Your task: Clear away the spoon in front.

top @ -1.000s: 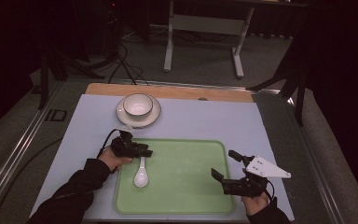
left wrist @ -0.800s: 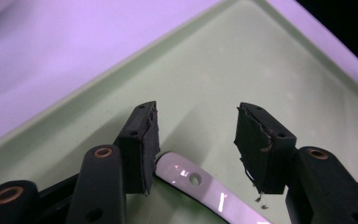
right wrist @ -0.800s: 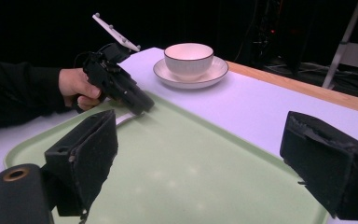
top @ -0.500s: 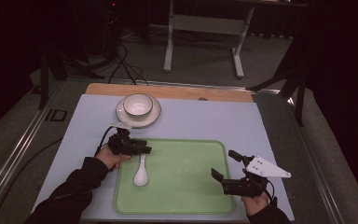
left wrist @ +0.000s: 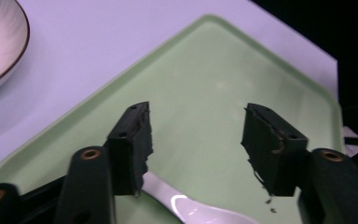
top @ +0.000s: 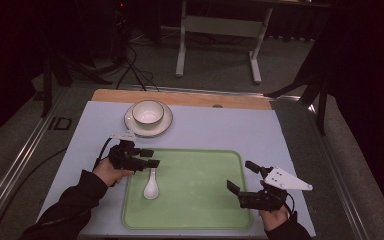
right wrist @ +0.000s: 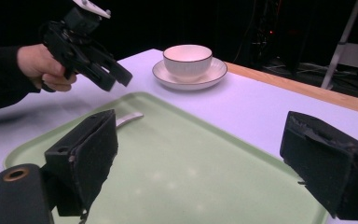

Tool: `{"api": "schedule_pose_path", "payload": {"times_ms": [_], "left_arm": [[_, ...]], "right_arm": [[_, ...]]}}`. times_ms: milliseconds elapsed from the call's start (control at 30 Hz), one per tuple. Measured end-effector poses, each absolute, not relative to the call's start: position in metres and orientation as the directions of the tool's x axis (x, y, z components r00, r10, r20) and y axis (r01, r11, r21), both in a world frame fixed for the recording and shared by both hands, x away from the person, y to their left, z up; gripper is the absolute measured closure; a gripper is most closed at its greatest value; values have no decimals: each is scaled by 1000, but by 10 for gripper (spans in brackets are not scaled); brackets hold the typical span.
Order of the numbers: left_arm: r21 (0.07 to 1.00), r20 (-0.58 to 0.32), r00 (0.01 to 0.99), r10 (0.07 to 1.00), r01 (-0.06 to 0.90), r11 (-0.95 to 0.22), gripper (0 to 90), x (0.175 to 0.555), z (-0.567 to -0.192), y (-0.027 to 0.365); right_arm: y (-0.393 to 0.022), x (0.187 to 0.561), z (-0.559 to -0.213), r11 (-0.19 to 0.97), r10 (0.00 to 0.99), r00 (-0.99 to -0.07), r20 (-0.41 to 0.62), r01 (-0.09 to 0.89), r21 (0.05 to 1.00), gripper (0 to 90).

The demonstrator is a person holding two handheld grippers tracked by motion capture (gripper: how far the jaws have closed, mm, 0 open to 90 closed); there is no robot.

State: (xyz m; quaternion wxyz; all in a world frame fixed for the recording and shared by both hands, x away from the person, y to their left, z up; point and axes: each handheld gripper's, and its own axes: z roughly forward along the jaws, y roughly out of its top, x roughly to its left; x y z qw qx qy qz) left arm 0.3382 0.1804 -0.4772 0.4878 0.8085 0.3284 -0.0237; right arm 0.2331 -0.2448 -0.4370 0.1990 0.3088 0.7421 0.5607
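Note:
A white ceramic spoon (top: 151,185) lies on the left part of a green tray (top: 205,200), bowl end toward me. My left gripper (top: 151,157) hovers just above the spoon's handle end. Its jaws have just been opening, and they stand apart with nothing between them. In the left gripper view the spoon (left wrist: 191,211) shows below the parted jaws of the left gripper (left wrist: 196,112), resting on the tray (left wrist: 214,70). My right gripper (top: 242,176) is open over the tray's right front corner, empty. The right gripper view shows its wide jaws (right wrist: 200,121), the spoon handle (right wrist: 128,116) and the left gripper (right wrist: 119,77).
A white bowl (top: 148,113) sits on a saucer (top: 165,125) behind the tray, on the pale lilac mat (top: 220,130). The bowl (right wrist: 187,58) also appears in the right gripper view. A wooden strip (top: 190,98) edges the far side of the table.
My left gripper has lifted off the spoon's handle and drawn back toward the tray's left rim, jaws wider. The spoon stays flat on the tray. The right gripper has not moved.

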Motion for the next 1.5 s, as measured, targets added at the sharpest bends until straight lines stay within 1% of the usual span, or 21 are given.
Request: {"api": "schedule_pose_path", "payload": {"times_ms": [67,133,200,233,300,333,367,400,433,467,567,667,767,900,967,1167,1333,1500], "left_arm": [[781,-375,785,493,554,-288,375,335,-473,182],[794,-388,799,459,543,-274,305,332,-470,185],[802,-384,798,464,537,-261,298,328,-466,186],[808,-380,799,466,532,-254,280,326,-464,187],[813,-375,793,480,530,-241,205,322,-460,187],[820,-377,789,485,528,-220,148,319,-459,187],[829,-375,789,487,521,-205,117,315,-458,189],[835,-370,790,489,514,-198,86,313,-458,189],[836,-369,792,487,512,-199,28,311,-457,190],[836,-366,791,491,511,-201,1,309,-457,191],[839,-362,792,492,506,-197,0,303,-457,195],[845,-337,776,534,499,-191,1,295,-458,199],[859,-345,777,527,487,-156,1,287,-459,205],[869,-313,776,547,467,-164,1,279,-457,211],[879,-300,767,566,453,-148,1,270,-454,218],[873,-314,749,583,470,-133,2,259,-461,231],[877,-296,737,607,462,-134,2,247,-464,236],[877,-305,725,618,467,-115,2,242,-471,242]], "right_arm": [[-244,233,-437,181,682,-730,50,235,955,110],[-244,233,-437,182,682,-730,50,236,955,110],[-244,233,-437,184,681,-731,49,235,954,110],[-244,232,-437,182,682,-730,49,235,955,110],[-244,232,-436,182,683,-729,48,233,955,110],[-244,232,-437,181,684,-728,48,233,955,110],[-245,233,-437,181,684,-728,48,233,956,110],[-245,232,-437,182,684,-728,50,236,955,110],[-244,232,-437,182,684,-728,49,235,955,110],[-244,232,-437,182,683,-728,49,235,955,110],[-244,232,-437,185,683,-729,45,232,955,110],[-245,233,-437,182,687,-726,46,232,955,110],[-245,232,-438,185,688,-724,42,231,955,110],[-245,233,-438,185,688,-724,42,232,955,110],[-245,233,-438,183,689,-723,44,232,955,110],[-246,233,-439,186,691,-721,41,233,955,110],[-247,232,-440,185,693,-720,40,232,955,110],[-247,232,-441,188,694,-719,38,231,954,110]]}}
